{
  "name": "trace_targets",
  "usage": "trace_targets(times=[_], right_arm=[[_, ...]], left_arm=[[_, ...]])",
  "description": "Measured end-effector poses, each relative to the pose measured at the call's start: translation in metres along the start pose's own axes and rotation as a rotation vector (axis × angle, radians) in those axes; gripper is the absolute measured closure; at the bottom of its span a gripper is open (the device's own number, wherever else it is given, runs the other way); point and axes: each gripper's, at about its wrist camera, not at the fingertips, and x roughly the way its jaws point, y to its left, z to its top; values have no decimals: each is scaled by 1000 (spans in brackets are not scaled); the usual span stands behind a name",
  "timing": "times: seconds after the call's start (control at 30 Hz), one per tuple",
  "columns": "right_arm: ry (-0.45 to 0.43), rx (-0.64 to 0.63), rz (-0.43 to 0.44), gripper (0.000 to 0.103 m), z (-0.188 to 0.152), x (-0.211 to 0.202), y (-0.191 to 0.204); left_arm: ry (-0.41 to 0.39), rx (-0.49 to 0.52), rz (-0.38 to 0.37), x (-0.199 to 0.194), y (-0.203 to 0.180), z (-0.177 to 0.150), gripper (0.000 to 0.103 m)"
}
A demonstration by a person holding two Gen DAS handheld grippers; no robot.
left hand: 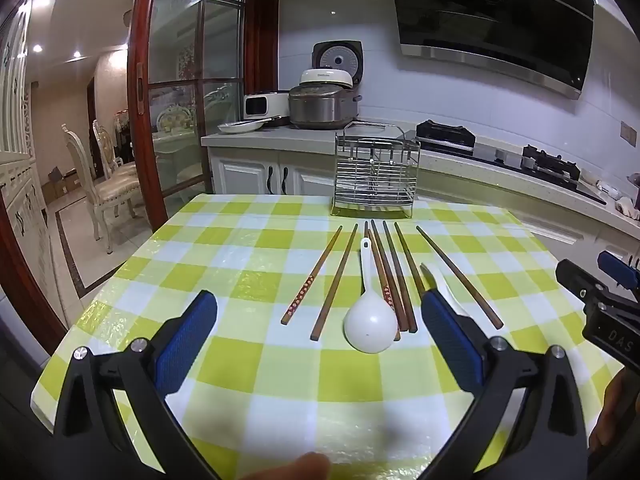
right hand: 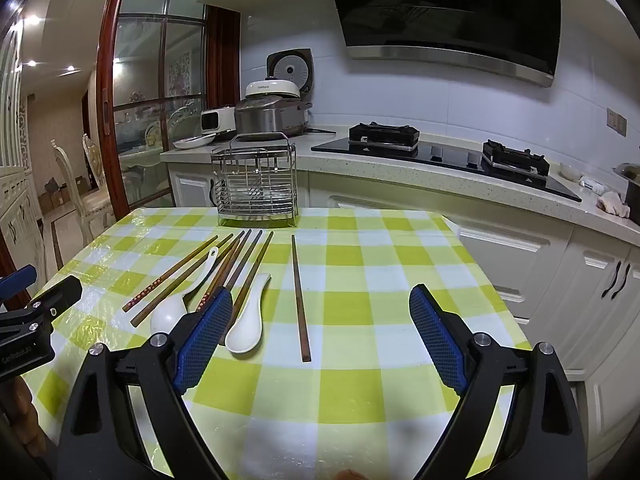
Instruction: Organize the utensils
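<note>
Glossy checked tablecloth (left hand: 248,248), slim wooden chopsticks (left hand: 335,282), wire rack (left hand: 376,170), both grippers' fingers spread (empty)

Left gripper (left hand: 320,312): black plastic frame, two angled arms, blue pads (left hand: 188,336) with fine grid texture on the inner faces, silver round screws at the arm pivots. Right gripper (right hand: 320,308): same build, black arms, blue gridded pads (right hand: 206,336), silver screws. From the side each body is a black block with small screws and white lettering, partly unreadable.
</note>
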Motion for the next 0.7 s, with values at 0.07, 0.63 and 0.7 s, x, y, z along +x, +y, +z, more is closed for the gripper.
trace_targets(times=[0.07,0.63,0.7], right_arm=[[2,-1,0,19,0,0,0],[2,2,2,19,0,0,0],[2,3,1,19,0,0,0]], left_arm=[[5,-2,-2,0,0,0,4],[9,-8,-6,1,0,0,4],[9,-8,-5,1,0,0,4]])
